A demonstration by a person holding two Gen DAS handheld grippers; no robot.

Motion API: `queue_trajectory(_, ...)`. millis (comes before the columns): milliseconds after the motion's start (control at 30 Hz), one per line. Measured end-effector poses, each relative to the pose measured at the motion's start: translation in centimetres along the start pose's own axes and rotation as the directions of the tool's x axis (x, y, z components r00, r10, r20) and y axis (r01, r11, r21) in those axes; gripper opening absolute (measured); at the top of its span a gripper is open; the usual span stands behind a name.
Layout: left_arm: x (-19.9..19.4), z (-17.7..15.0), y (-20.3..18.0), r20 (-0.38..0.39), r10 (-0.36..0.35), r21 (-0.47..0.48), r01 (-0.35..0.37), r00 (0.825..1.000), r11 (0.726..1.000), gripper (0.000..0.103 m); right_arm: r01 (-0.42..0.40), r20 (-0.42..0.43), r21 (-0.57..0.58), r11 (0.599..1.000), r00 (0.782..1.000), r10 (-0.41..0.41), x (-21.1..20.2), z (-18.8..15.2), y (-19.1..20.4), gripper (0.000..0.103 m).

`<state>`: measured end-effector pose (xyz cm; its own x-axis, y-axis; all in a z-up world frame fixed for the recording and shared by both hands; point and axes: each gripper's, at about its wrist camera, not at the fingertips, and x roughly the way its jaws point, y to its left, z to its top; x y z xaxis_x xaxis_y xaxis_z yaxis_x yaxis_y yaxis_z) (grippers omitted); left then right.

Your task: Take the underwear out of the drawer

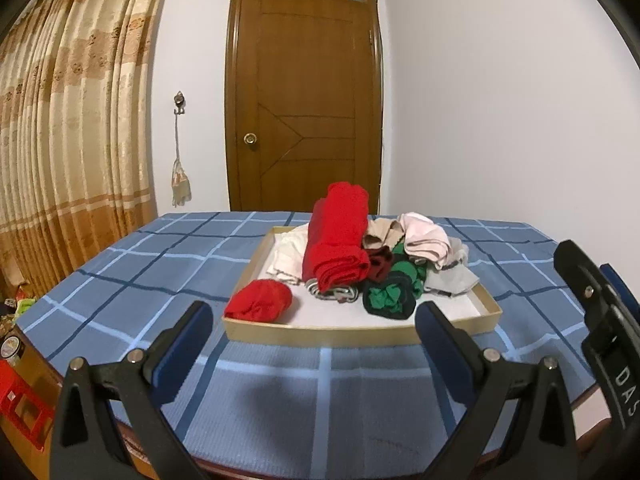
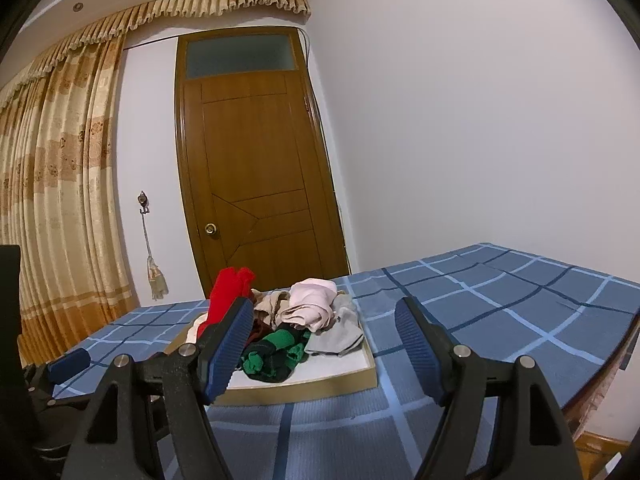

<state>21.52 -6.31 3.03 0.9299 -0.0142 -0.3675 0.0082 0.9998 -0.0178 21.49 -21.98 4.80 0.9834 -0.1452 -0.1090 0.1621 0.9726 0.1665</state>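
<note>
Both your grippers wide, empty, short of the drawer [image 1: 360, 334].
Bare bedspread [image 1: 160, 280] all round; two red bundles, one green-black.

The drawer [image 1: 360, 334] lies on the bed [image 1: 140, 280] ahead of you, with the heap of underwear [image 1: 380, 256] inside it, piled toward its far and right parts. One rolled piece [image 1: 259, 300] sits apart in the near left corner. Behind the bed stands the door [image 1: 304, 92], with the curtain [image 1: 60, 140] to its left.
</note>
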Motion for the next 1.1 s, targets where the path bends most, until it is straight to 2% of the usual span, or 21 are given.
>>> queue_trajectory(567, -3.9, -1.7, 0.4, -0.033, 0.003, 0.008, -0.003, 0.999, 1.000, 0.103, 0.012, -0.030, 0.048, 0.999, 1.000, -0.011, -4.6, -1.0, -1.2, 0.076)
queue_trajectory(800, -5.1, -1.7, 0.4, -0.026, 0.010, 0.017, -0.010, 1.000, 1.000, 0.102, 0.012, -0.012, 0.044, 0.999, 1.000, -0.011, -6.3, -0.8, -1.2, 0.076)
queue_trajectory(1100, -5.9, -1.8, 0.4, -0.044, 0.008, 0.025, -0.007, 0.999, 1.000, 0.103, 0.014, -0.024, 0.057, 0.998, 1.000, -0.012, -7.0, -0.6, -1.1, 0.076)
